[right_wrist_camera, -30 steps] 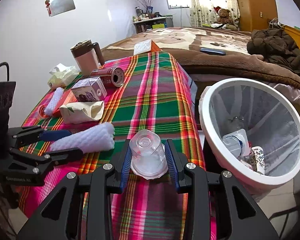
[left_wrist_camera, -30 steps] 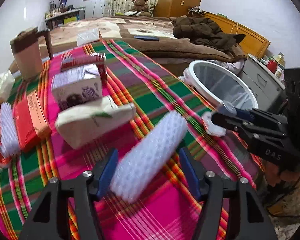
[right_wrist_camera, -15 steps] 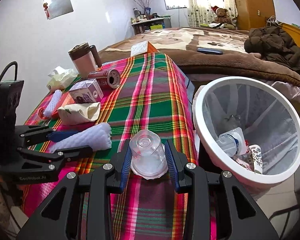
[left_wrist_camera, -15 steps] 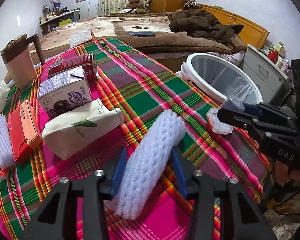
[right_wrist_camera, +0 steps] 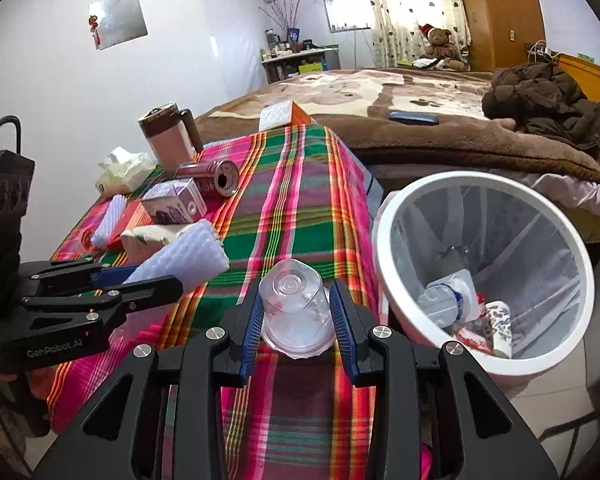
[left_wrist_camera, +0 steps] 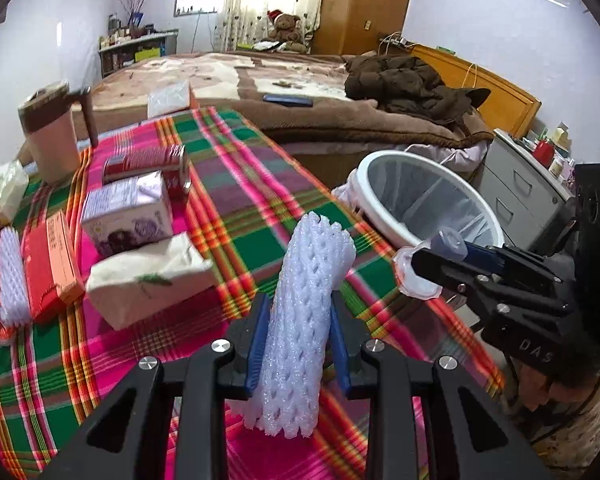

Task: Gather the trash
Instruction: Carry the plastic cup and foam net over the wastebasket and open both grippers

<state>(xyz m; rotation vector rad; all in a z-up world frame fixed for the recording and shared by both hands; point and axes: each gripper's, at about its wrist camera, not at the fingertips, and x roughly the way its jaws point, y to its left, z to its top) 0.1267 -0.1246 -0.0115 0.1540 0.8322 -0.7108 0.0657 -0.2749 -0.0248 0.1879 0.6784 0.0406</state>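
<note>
Right wrist view: beside the white bin (right_wrist_camera: 384,240) (some trash already inside), right tongs (right_wrist_camera: 298,320) gripped a clear cup (right_wrist_camera: 294,304); left tongs (left_wrist_camera: 298,340) clamped a foam sleeve (left_wrist_camera: 304,308). Cartons (left_wrist_camera: 128,212) remained on the worktop (left_wrist_camera: 236,216).

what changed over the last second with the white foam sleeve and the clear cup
The left hand-held gripper closed on the white foam net sleeve and tipped its far end up off the plaid tablecloth. The right hand-held gripper kept its grip on the clear plastic cup beside the white round bin.
</note>
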